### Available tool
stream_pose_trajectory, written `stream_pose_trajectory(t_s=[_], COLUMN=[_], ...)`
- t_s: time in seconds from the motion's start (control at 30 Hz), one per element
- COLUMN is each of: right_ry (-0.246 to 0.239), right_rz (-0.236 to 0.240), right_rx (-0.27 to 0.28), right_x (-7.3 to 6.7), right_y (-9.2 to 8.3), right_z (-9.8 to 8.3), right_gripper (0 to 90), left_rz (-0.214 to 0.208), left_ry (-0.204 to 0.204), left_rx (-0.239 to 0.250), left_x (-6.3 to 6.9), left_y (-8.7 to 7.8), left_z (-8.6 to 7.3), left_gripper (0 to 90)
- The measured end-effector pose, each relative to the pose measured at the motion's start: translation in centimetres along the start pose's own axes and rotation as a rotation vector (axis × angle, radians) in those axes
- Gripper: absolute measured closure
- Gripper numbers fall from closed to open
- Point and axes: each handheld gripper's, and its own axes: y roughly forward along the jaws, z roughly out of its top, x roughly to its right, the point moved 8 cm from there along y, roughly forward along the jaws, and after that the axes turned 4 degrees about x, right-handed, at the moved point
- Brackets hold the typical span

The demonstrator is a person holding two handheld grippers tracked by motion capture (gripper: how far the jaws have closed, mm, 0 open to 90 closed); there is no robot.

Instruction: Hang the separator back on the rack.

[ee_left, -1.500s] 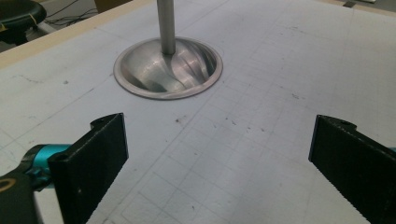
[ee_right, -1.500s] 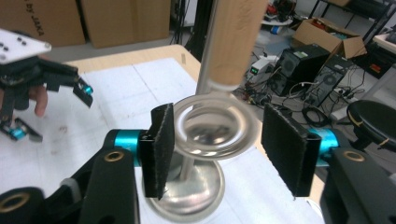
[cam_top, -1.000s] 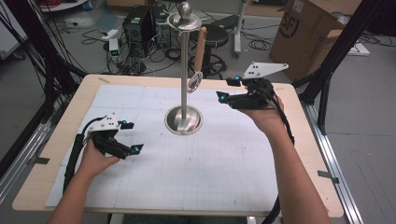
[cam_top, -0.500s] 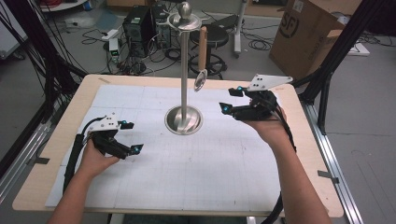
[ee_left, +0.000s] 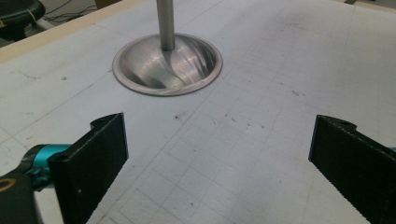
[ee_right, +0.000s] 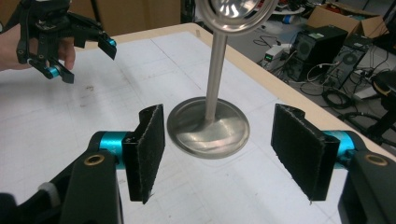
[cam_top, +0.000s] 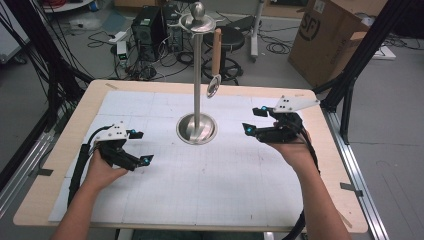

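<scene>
Right gripper (cam_top: 254, 121) faces the steel stand (cam_top: 197, 129) — jaws have just been opening, nothing between them. Left gripper (cam_top: 141, 147) sits wide apart over the gridded mat (cam_top: 220, 185), empty too.

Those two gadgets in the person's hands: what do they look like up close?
Each is a black frame ending in two flat black jaws with rough, ridged pads on turquoise metal fittings. The left gripper carries a pale three-cornered plate on top and trails a thick black cable past the forearm. The right gripper has the same plate and a black cable. The forearms are bare, with no sleeves.
</scene>
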Motion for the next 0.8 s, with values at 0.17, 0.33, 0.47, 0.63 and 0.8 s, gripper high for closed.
stream_pose_trajectory(t_s=[0.17,0.33,0.47,0.63,0.8], right_ry=[0.039,0.089,0.11,0.144,0.163], right_rz=[-0.006,0.004,0.005,0.002,-0.002], right_rx=[0.011,0.028,0.018,0.007,0.008], right_x=[-0.1,-0.2,-0.2,-0.3,-0.3], right_y=[-0.5,-0.8,-0.8,-0.7,-0.6], right_z=[-1.9,-4.2,-6.0,-8.1,-9.7], right_gripper=[31.5,29.4,26.9,23.7,22.8], left_rz=[0.002,-0.002,-0.002,-0.004,-0.003], left_ry=[-0.003,-0.003,-0.009,-0.011,-0.011], left_rx=[0.0,-0.004,-0.003,-0.007,-0.015], left_x=[0.0,0.0,0.0,0.1,0.1], left_y=[0.0,0.1,0.2,0.2,0.3], left_z=[0.0,-0.1,-0.2,-0.4,-0.5], left_gripper=[5.2,5.2,5.2,5.2,5.2])
